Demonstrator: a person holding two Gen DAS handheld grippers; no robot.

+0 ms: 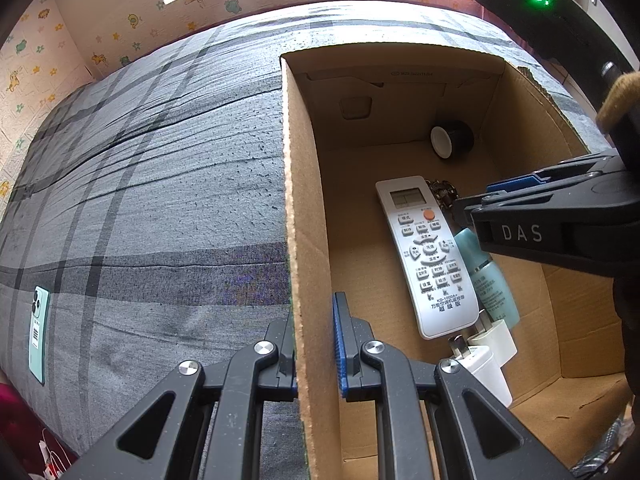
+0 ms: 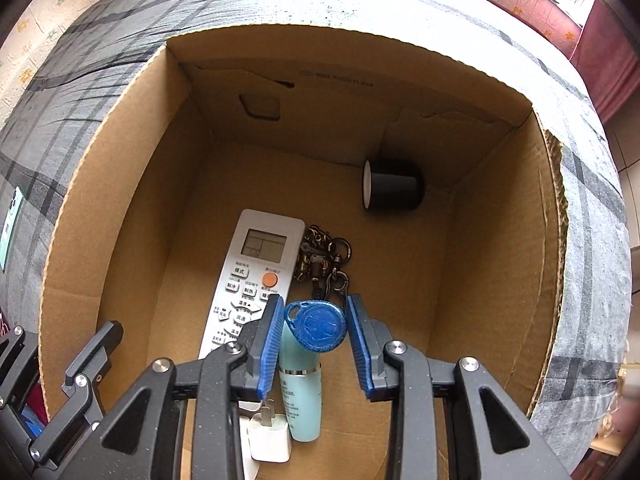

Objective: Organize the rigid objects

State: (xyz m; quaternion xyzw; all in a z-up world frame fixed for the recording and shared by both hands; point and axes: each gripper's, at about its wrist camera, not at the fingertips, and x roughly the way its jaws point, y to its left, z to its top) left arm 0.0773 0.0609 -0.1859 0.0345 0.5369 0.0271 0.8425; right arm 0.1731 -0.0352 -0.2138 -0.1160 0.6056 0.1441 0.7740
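Note:
A cardboard box (image 1: pixel 304 208) (image 2: pixel 120 168) stands on a grey plaid bed. Inside lie a white remote (image 1: pixel 428 256) (image 2: pixel 256 264), a teal bottle (image 1: pixel 494 284) (image 2: pixel 302 396), white chargers (image 1: pixel 486 356) (image 2: pixel 270 436), a black cup (image 1: pixel 454 138) (image 2: pixel 394 190) on its side and a keyring bunch (image 2: pixel 324 258). My left gripper (image 1: pixel 314 344) is shut on the box's left wall. My right gripper (image 2: pixel 314 336) (image 1: pixel 476 204) is inside the box, jaws apart around a blue key fob (image 2: pixel 318 326) attached to the keyring; whether the pads touch it I cannot tell.
A mint-green phone (image 1: pixel 39 332) (image 2: pixel 9 224) lies face down on the bed to the left of the box. A patterned wall and a window are beyond the bed. A red curtain (image 2: pixel 604 56) hangs at the right.

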